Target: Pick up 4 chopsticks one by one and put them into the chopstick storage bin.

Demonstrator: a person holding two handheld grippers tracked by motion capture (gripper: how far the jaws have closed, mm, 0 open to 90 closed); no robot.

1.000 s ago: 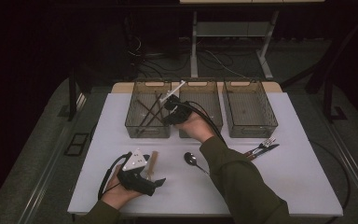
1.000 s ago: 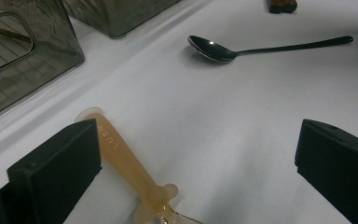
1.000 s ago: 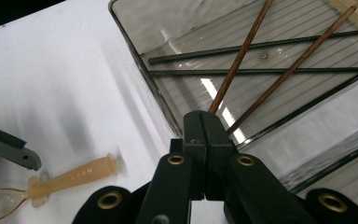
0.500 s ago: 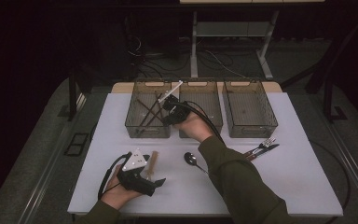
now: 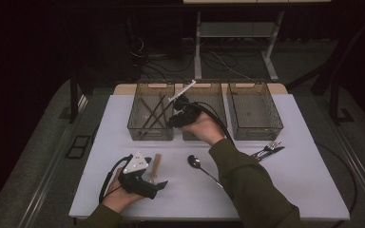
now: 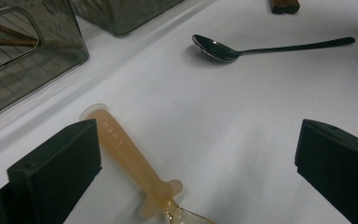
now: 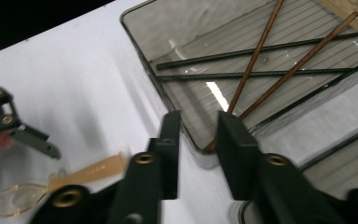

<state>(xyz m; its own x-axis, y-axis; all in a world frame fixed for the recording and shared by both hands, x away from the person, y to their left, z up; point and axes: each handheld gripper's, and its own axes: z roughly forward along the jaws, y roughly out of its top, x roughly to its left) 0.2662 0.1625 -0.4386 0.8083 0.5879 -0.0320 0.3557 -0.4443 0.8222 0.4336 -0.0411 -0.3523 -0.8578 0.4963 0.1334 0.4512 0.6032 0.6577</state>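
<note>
A translucent amber plastic spoon [image 5: 156, 164] lies on the white table [image 5: 304, 190] at the front left. My left gripper [image 5: 154, 183] rests low over it, open. In the left gripper view the amber spoon [image 6: 121, 154] lies between the wide-apart jaws of the left gripper [image 6: 198, 140], close to the left one. My right gripper [image 5: 176, 118] hovers at the near right corner of the left bin [image 5: 151, 133], which holds several chopsticks [image 5: 154, 111]. In its own view the right gripper [image 7: 198, 123] shows a narrow gap with nothing in it, above the chopsticks [image 7: 261, 46].
A metal spoon [image 5: 195, 162] lies mid-table, in the left gripper view as well [image 6: 223, 50]. A fork and knife [image 5: 266, 149] sit to the right. The middle bin [image 5: 204, 85] and the right bin [image 5: 256, 130] stand at the back beside the left one.
</note>
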